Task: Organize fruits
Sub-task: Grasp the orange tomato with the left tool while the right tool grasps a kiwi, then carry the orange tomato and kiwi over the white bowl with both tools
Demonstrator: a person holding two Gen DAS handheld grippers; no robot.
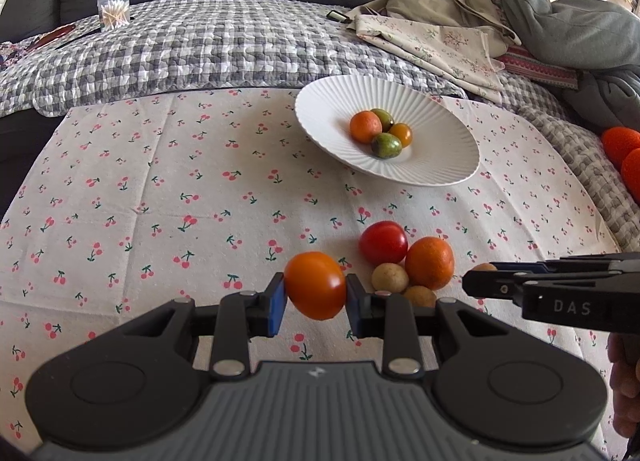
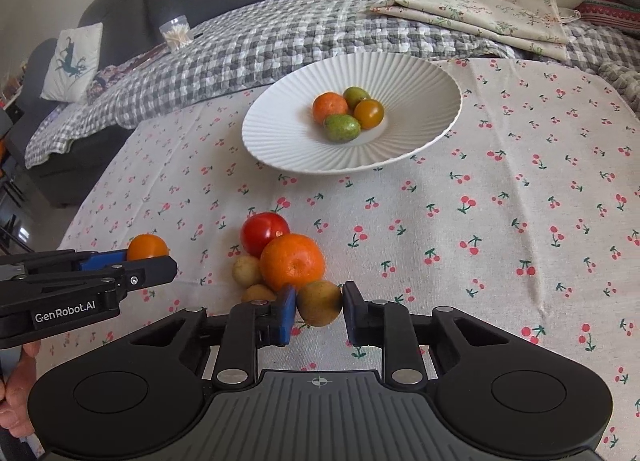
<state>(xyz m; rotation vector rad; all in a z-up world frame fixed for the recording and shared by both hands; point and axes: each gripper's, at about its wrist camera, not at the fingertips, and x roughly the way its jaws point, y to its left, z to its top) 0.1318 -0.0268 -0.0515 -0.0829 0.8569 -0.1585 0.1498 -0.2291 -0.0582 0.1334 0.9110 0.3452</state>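
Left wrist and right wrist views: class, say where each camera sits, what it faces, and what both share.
Left wrist: on the left gripper, facing along its fingers, which clamp an orange tomato; the right gripper enters from the side.
Right wrist: on the right gripper, whose fingers clamp a small brown fruit; a hand shows.
Shared: white plate, red tomato, cherry tablecloth.

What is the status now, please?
Left gripper shut on orange tomato. Right gripper shut on brown fruit. Plate holds four fruits; path clear.
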